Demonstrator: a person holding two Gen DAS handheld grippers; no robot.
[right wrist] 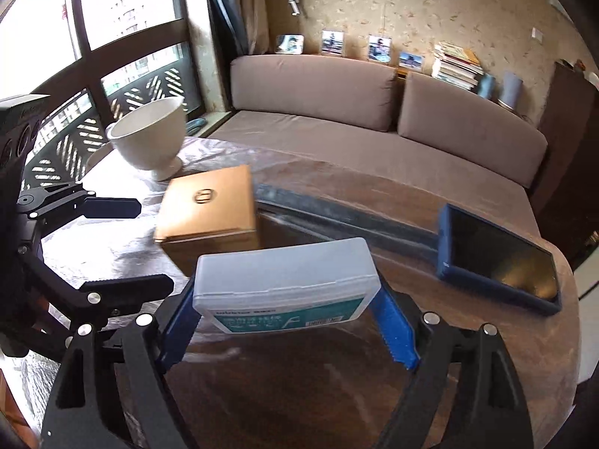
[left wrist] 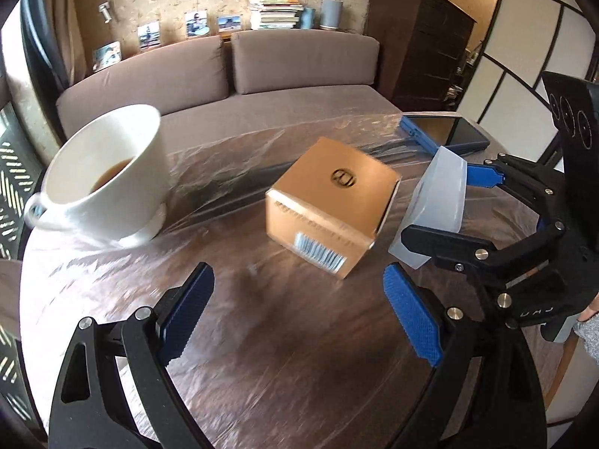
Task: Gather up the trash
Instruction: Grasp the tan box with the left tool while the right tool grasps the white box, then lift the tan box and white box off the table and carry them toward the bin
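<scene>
Plastic case (right wrist: 284,284), raised above the desk (right wrist: 299,393), sits clamped between the right hand-held gripper (right wrist: 288,331) pads, cardboard box (left wrist: 329,205) at its ten o'clock, left hand-held gripper (left wrist: 299,314) gaping empty.

Motion blur smears the cardboard box (left wrist: 329,205) label, and the plastic case (right wrist: 286,284) hides its near corner

The round brown surface (left wrist: 284,355) (under clear plastic wrap) holds a white cup (left wrist: 108,179) with a dark drink, a cardboard box (left wrist: 329,205) and a blue-cased tablet (right wrist: 498,262).
</scene>
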